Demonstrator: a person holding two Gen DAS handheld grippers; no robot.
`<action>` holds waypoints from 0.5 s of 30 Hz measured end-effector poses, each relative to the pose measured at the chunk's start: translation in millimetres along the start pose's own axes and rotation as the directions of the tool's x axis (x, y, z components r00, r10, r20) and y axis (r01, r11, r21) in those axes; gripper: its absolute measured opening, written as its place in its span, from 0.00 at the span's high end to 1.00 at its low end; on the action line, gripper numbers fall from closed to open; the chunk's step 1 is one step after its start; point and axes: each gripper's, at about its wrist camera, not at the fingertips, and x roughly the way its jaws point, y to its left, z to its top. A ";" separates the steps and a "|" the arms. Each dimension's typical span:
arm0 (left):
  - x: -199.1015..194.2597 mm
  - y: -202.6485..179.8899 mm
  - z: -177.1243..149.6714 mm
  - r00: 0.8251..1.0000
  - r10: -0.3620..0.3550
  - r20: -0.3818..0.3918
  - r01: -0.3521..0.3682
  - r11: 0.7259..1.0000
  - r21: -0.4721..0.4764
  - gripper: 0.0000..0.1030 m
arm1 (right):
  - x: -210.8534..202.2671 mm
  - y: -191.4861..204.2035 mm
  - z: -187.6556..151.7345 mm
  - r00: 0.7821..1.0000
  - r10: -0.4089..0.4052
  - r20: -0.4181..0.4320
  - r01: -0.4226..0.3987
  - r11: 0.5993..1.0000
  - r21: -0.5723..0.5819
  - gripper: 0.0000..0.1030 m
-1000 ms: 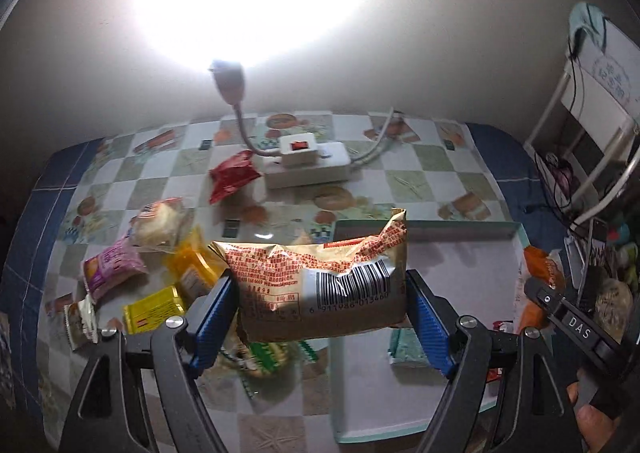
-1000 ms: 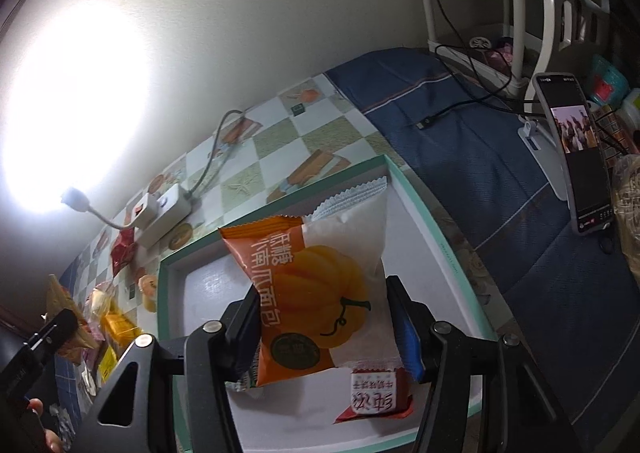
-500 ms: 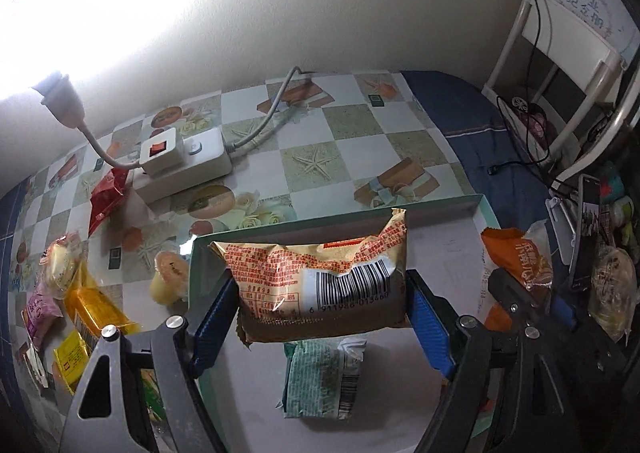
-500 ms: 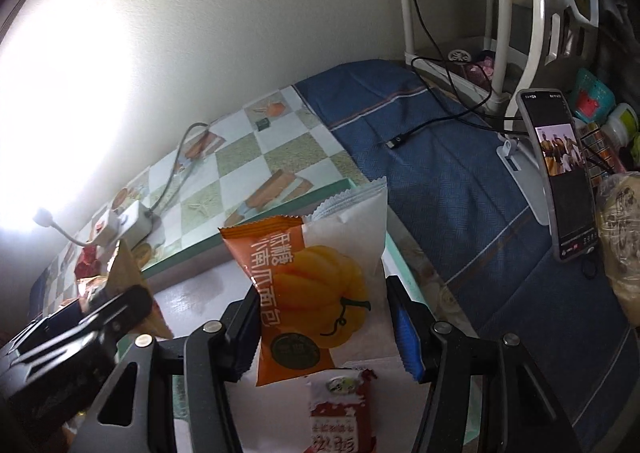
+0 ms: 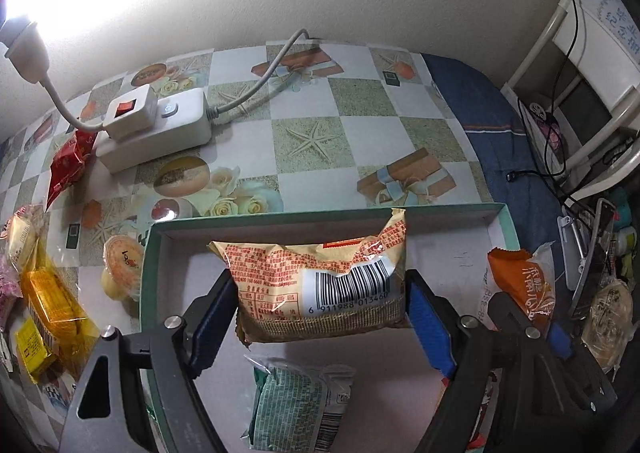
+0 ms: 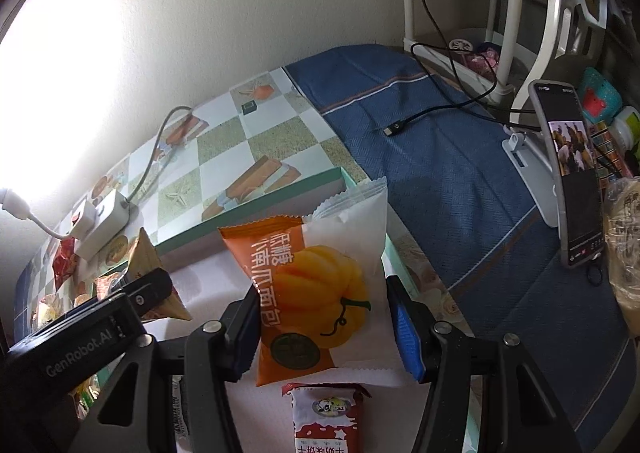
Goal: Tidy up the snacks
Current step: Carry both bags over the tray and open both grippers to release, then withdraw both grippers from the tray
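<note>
My left gripper [image 5: 320, 313] is shut on a tan and red barcoded snack pack [image 5: 316, 289], held above the green-rimmed white tray [image 5: 320, 215]. A green snack pack [image 5: 298, 401] lies in the tray below it. My right gripper [image 6: 324, 321] is shut on an orange and white pumpkin bread pack [image 6: 316, 293], held over the tray's right side [image 6: 248, 209]; it also shows in the left wrist view [image 5: 520, 285]. A red and white wafer pack [image 6: 328, 419] lies in the tray under it. The left gripper shows at the left of the right wrist view.
Loose snacks lie left of the tray: a jelly cup [image 5: 122, 265], yellow packs [image 5: 48, 305], a red pack [image 5: 68, 165]. A white power strip [image 5: 152, 133] with a lamp stands behind. A phone on a stand [image 6: 568, 173], cables and a white rack are on the right.
My left gripper has carried the barcoded pack right, from over the loose snacks to over the tray. My right gripper has shifted right toward the tray's right rim, still holding the pumpkin pack.
</note>
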 end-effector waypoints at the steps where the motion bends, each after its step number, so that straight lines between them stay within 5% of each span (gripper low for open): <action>1: 0.8 1.1 -0.3 1.000 0.002 -0.003 -0.002 1.000 -0.003 0.20 | 0.4 -0.2 -0.1 1.000 0.004 -0.003 -0.004 1.000 0.003 0.41; 11: -7.5 11.7 0.6 1.000 -0.007 0.024 0.008 0.999 -0.033 0.06 | 3.4 2.5 -0.3 0.999 0.014 -0.029 -0.015 1.000 -0.021 0.36; 15: -17.0 21.6 2.0 0.999 -0.011 0.046 0.014 0.998 -0.068 0.06 | -0.7 3.9 2.0 1.000 0.024 -0.019 -0.025 0.999 -0.032 0.23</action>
